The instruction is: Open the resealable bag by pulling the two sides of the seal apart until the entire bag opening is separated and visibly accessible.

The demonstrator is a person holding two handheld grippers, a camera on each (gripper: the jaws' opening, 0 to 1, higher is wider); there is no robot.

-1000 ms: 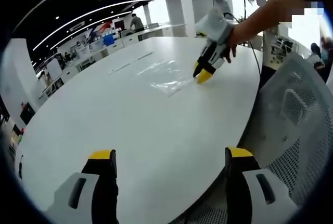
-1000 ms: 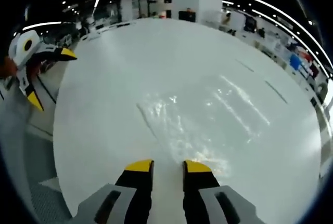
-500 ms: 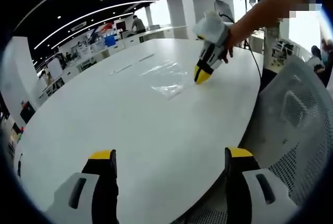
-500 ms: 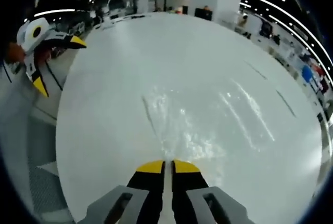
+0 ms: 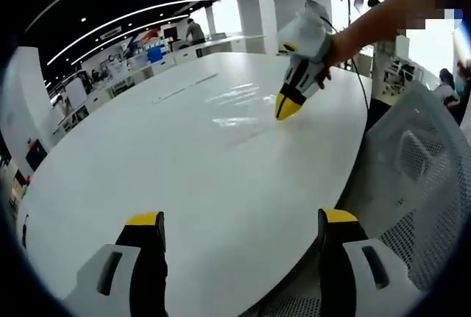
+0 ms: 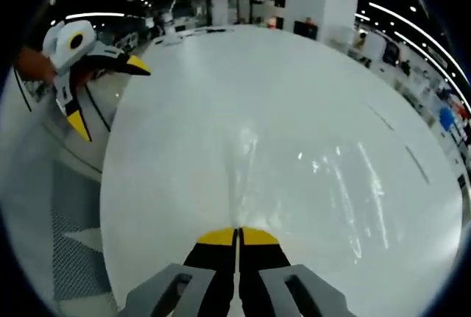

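In the left gripper view we see our left gripper low over the near edge of the white table, its two yellow-tipped jaws standing wide apart with nothing between them. Far across the table, to the right, the right gripper points down with its jaws together on the edge of the one clear bag. The bag is thin, see-through and glossy, showing mostly as glare streaks on the tabletop. A mesh chair stands at the right. We can read no writing on the bag.

In the right gripper view the right gripper has its jaws pressed together, clamped on the near edge of the bag, which spreads away flat and shiny over the table. The left gripper sits far left, jaws spread.
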